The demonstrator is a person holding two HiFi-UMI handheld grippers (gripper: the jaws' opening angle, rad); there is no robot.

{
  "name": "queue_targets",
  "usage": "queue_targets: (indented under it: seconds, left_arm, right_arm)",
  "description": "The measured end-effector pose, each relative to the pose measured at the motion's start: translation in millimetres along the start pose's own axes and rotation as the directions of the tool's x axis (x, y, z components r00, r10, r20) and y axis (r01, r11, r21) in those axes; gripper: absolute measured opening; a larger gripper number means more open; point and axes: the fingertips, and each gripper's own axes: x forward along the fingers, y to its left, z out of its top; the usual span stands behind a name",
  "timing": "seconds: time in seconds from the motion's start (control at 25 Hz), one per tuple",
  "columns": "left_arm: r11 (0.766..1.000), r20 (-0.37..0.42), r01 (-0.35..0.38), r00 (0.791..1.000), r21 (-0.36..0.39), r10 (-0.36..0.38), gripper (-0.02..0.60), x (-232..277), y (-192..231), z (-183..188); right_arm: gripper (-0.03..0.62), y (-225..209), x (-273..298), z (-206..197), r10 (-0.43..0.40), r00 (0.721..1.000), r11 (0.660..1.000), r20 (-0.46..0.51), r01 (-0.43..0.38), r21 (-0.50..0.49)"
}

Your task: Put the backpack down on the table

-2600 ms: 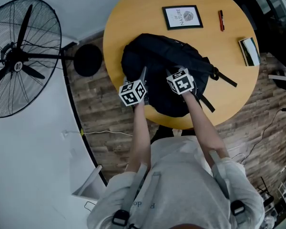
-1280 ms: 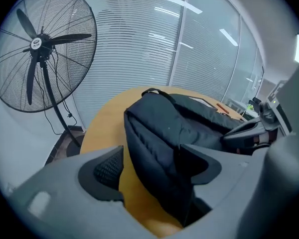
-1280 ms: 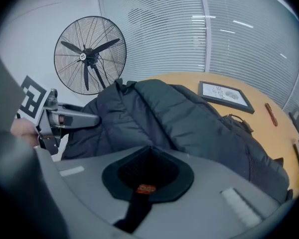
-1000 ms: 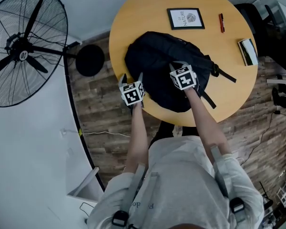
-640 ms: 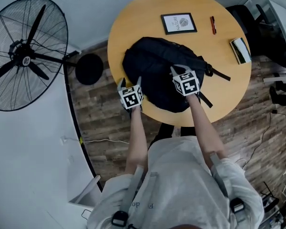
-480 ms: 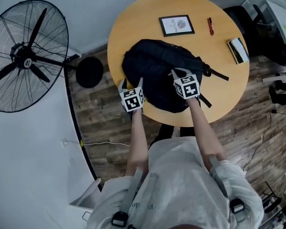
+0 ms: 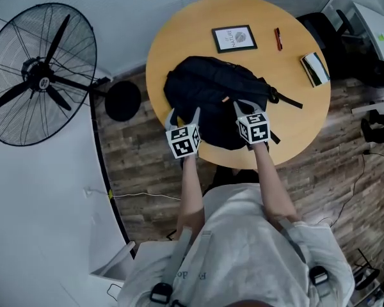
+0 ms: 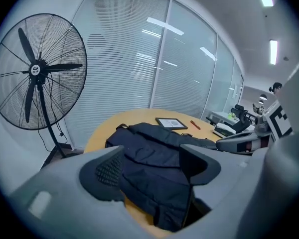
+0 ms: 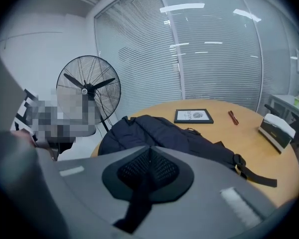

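On the round wooden table (image 7: 294, 75) the backpack (image 7: 211, 94) lies flat by the near edge, so setting down looks done: the left gripper (image 7: 184, 114) is spread and empty, while the right gripper (image 7: 242, 106), pinching a black strap (image 9: 134, 208), need only let go.

Both forearms bare, stretched forward and down from shoulders, roughly parallel, set apart. Left forearm (image 7: 191, 184) ends in left tool (image 7: 184, 115), at near left. Left marker cube (image 7: 184, 141) faces up. Jaws wide apart. Right forearm (image 7: 269, 174) ends in right tool (image 7: 242, 106), reaching slightly farther than left. Right marker cube (image 7: 254, 127) faces up. Jaws together, pads pinching black strap (image 9: 132, 205), which hangs down from between them. Both tools point away from torso.
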Motion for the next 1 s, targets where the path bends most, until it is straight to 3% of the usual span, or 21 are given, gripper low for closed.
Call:
queue_targets:
  seconds: [0.56, 1.0]
  left_arm:
    - [0.997, 0.046, 0.061, 0.997, 0.036, -0.063, 0.351, -73.1, -74.7, -11.8]
    - [0.992, 0.089, 0.077, 0.992, 0.095, -0.086, 0.295, -112.6, -97.4, -12.0]
  right_arm:
    - [0.0, 8.2, -92.6, -14.8, 0.074, 0.992, 0.997, 0.105, -0.076, 0.014]
    - [0.0, 10.5, -133.6, -28.1, 0.09, 0.983, 0.995, 0.161, -0.097, 0.038]
